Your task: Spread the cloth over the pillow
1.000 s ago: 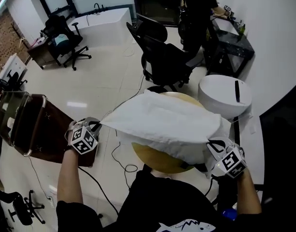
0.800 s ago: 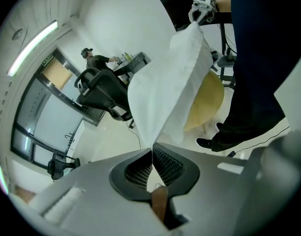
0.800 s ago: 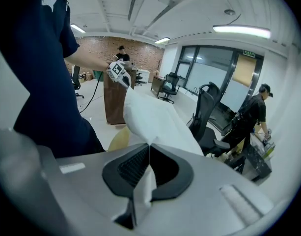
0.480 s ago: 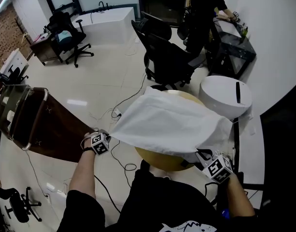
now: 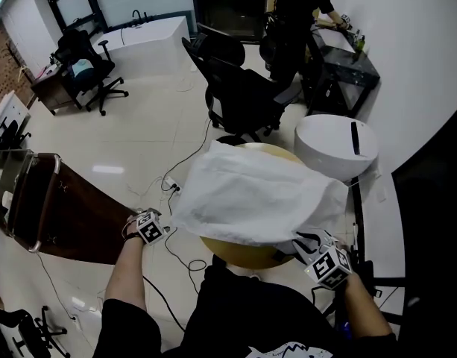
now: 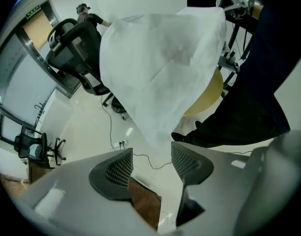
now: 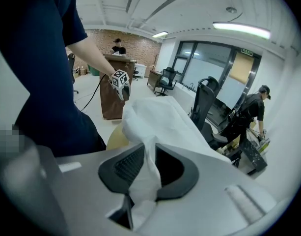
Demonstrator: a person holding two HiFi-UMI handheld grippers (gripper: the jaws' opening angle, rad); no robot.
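Observation:
A white cloth [image 5: 250,196] lies draped over a round tan pillow [image 5: 243,253] in the head view. My left gripper [image 5: 162,228] hangs at the cloth's left edge, pointing steeply down. Its jaws have just been opening and stand wide [image 6: 152,161]; the cloth's corner [image 6: 157,141] hangs free just beyond them, touching neither pad. My right gripper [image 5: 303,242] sits at the cloth's near right corner. Its jaws [image 7: 148,168] have just been opening too, and a strip of cloth [image 7: 145,181] lies loose between them with a dark gap beside it.
Black office chairs [image 5: 243,95] stand behind the pillow, and a white round bin [image 5: 336,144] to its right. A brown counter [image 5: 71,215] is at the left, with cables [image 5: 176,181] on the floor. A person [image 5: 295,6] stands at a black table [image 5: 340,58].
Both grippers have come down and the cloth has sunk onto the pillow. The left corner has left the left gripper's jaws, which have opened. The right jaws have parted slightly.

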